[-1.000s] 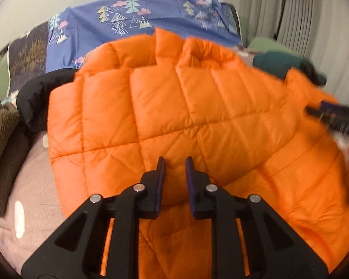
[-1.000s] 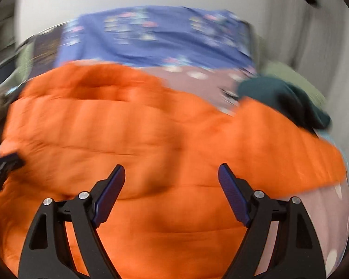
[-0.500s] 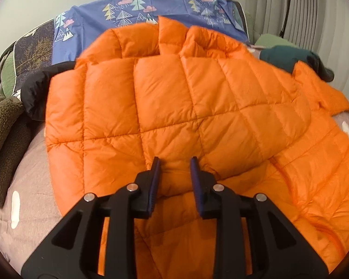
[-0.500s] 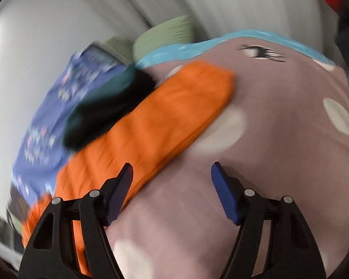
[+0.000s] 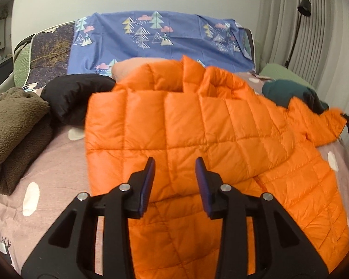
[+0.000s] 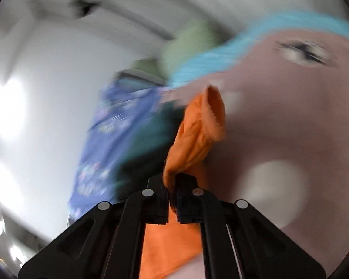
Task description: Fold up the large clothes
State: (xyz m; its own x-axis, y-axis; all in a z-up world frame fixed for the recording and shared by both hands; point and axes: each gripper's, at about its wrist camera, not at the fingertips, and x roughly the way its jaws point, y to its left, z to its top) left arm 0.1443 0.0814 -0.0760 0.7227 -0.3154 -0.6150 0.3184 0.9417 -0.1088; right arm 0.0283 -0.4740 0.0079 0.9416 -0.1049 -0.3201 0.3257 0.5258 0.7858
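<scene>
Orange jacket (image 5: pixel 188 125) beyond opening, empty left tool (image 5: pixel 175 169), sleeve (image 6: pixel 197 130) pinched in right tool (image 6: pixel 172 183)

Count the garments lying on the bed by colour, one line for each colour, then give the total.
Orange: 1, the jacket
Black: 1, the coat
Olive brown: 1, the fleece
Dark green: 1, the top
Total: 4

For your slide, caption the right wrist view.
Right gripper clamps the orange jacket's sleeve end above the pink bedspread.
</scene>
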